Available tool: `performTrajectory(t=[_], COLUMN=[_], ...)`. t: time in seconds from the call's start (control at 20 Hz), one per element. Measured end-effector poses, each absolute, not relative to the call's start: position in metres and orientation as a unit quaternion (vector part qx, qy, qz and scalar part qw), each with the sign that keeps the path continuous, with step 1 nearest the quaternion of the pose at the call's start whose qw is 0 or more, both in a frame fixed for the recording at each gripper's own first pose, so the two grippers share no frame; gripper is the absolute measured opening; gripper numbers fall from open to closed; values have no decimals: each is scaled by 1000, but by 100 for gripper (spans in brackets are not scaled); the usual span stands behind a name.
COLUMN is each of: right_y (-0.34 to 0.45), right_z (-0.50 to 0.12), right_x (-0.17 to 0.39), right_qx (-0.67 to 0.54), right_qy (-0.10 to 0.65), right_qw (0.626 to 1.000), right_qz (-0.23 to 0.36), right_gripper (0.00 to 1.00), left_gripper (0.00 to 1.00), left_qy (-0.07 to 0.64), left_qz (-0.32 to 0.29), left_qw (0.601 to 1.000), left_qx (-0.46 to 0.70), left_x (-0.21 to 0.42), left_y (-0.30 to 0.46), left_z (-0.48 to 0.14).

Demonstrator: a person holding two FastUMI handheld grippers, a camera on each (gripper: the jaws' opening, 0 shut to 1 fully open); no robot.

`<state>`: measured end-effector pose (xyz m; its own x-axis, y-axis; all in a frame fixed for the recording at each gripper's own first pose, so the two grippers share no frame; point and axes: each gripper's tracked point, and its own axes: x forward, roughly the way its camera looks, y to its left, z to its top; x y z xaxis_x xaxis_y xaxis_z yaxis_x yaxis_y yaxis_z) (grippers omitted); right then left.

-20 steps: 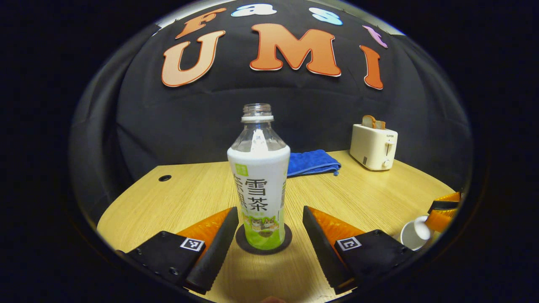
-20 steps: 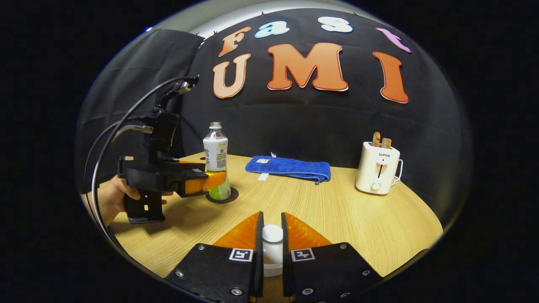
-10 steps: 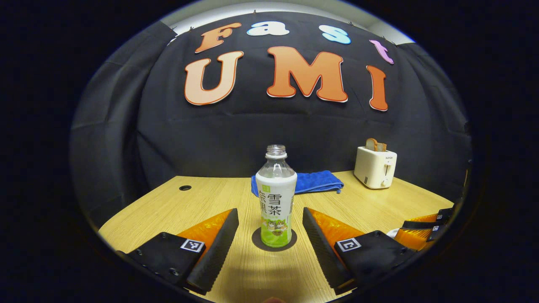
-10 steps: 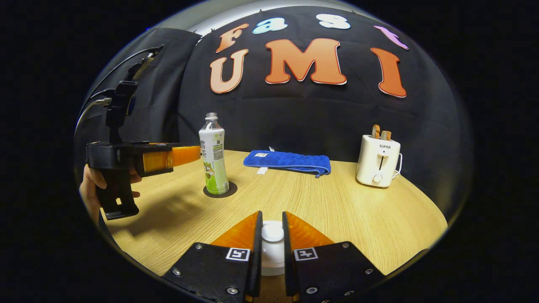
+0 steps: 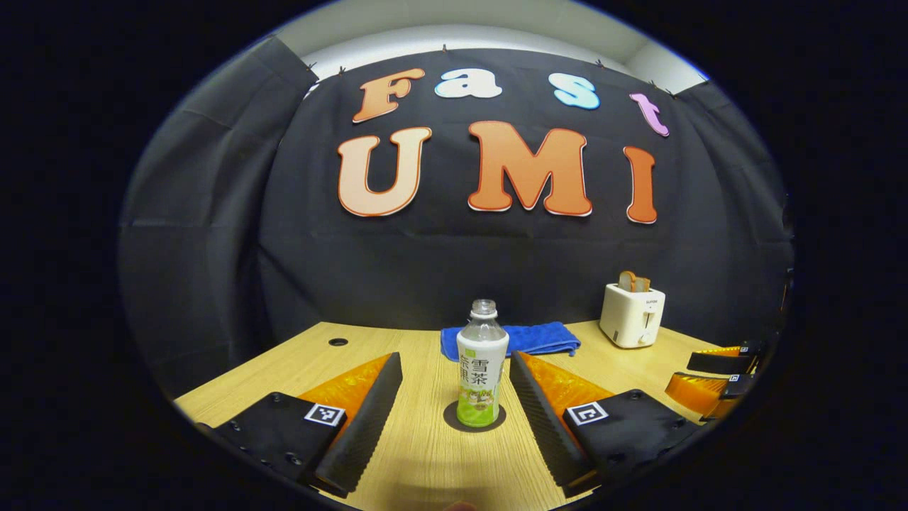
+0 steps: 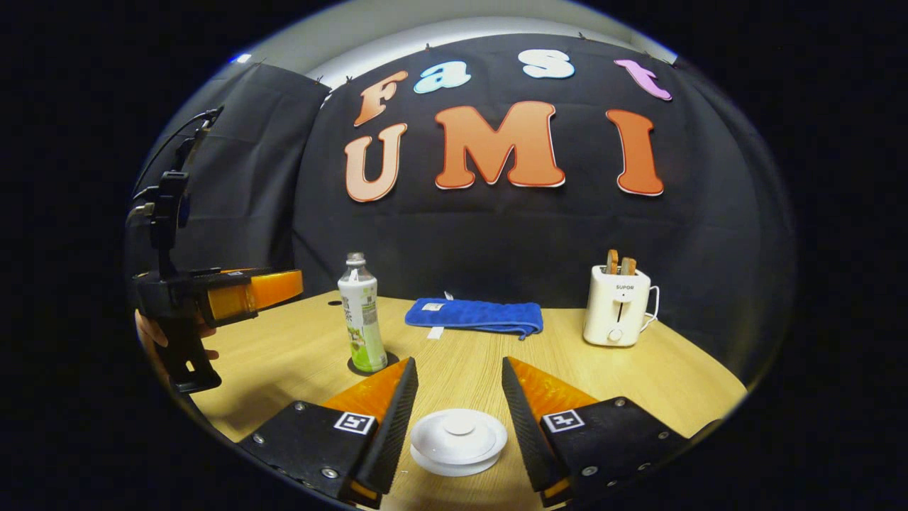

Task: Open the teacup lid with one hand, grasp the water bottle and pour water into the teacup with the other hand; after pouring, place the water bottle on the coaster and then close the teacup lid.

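The uncapped water bottle (image 5: 482, 365) with a white and green label stands upright on the dark round coaster (image 5: 489, 423). My left gripper (image 5: 455, 358) is open, drawn back from the bottle, touching nothing. In the right gripper view the bottle (image 6: 362, 319) and coaster (image 6: 381, 367) sit left of centre. The white lid (image 6: 459, 440) with its round knob rests flat over the teacup, whose body is hidden beneath it. My right gripper (image 6: 458, 363) is open, a finger on either side of the lid, apart from it. A hand (image 6: 152, 333) holds the left gripper (image 6: 284, 284) at the far left.
A folded blue towel (image 6: 474, 316) lies at the back of the wooden table (image 6: 638, 376). A cream toaster (image 6: 617, 305) with bread slices stands at the back right. The right gripper (image 5: 681, 375) shows at the right edge of the left gripper view.
My left gripper has backed away from the bottle, which stays on the coaster. My right gripper has opened off the lid's knob and pulled back, leaving the lid on the cup.
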<state>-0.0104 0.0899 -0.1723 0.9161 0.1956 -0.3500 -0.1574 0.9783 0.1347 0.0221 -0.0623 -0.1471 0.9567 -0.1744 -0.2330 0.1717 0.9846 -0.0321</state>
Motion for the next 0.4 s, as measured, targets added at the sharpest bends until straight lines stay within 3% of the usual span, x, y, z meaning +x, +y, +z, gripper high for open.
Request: performTrajectory(t=[0.15,0.4], right_y=[79,68], right_z=[-124,-90], right_x=[-6,-6], right_qx=[58,48], right_qy=[128,94], right_qw=[988,994], right_qz=[62,39], right_gripper=[81,81], left_gripper=[98,98], left_qy=[84,60], left_qz=[-82,-75], left_qw=[993,995], left_qx=[-3,16], left_x=[3,-16], left_y=[-50,-45], left_z=[-110,-84])
